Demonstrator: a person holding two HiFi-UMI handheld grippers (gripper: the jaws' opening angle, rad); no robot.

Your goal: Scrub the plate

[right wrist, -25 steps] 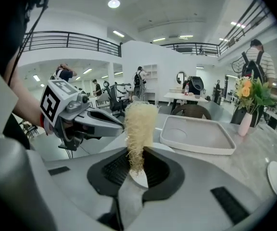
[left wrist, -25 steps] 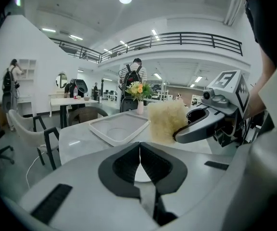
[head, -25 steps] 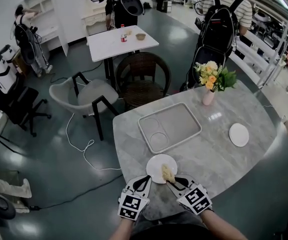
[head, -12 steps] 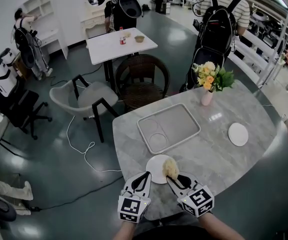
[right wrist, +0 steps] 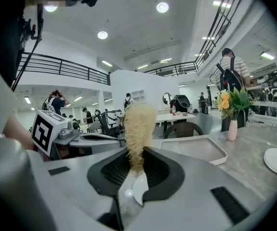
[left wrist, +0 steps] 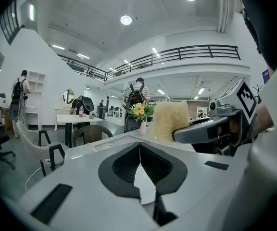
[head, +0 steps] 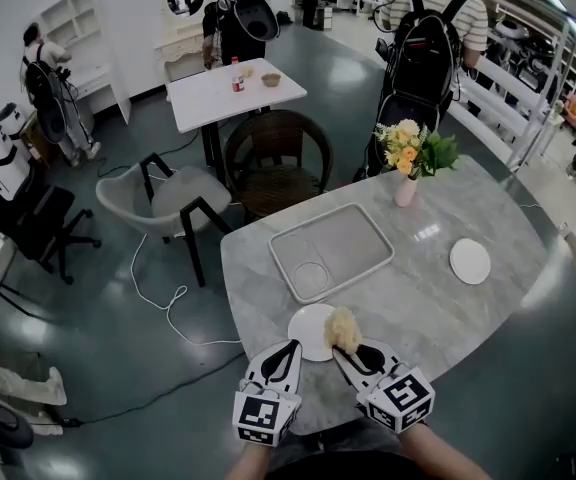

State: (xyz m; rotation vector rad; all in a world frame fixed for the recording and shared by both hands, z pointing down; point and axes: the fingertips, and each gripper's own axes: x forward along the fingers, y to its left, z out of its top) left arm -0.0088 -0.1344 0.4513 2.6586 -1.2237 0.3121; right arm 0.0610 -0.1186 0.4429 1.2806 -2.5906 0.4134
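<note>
Item one, the counter (head: 423, 313): grey marbled top, rounded outline, carrying all that follows. Item two, the plate (head: 308, 330): small, white, round, lying flat close to the counter's near edge, directly ahead of me; a sliver of it also shows under each set of jaws in the two gripper views. Item three, the scrubber (head: 343, 329): a pale yellow, fibrous tuft over the plate's right portion, though I cannot tell whether it presses on the surface. Item four, the right hand-held gripper (head: 347, 352): jaws clamped on the lower end of the scrubber, whose bushy top stands up past the pads in the right gripper view. Item five, the left hand-held gripper (head: 289, 349): jaws drawn together with nothing between them, tips at the plate's near-left rim, and contact with the rim is not clear to me. Item six, a tray (head: 356, 240): grey, rectangular, rounded corners, with a circular recess at its near-left corner, lying just beyond the plate. Item seven, a second plate (head: 470, 261): white, bare, well to the right of the tray. Item eight, a vase (head: 405, 191): pale pink, holding yellow and white flowers, beyond the tray near the counter's far edge.
</note>
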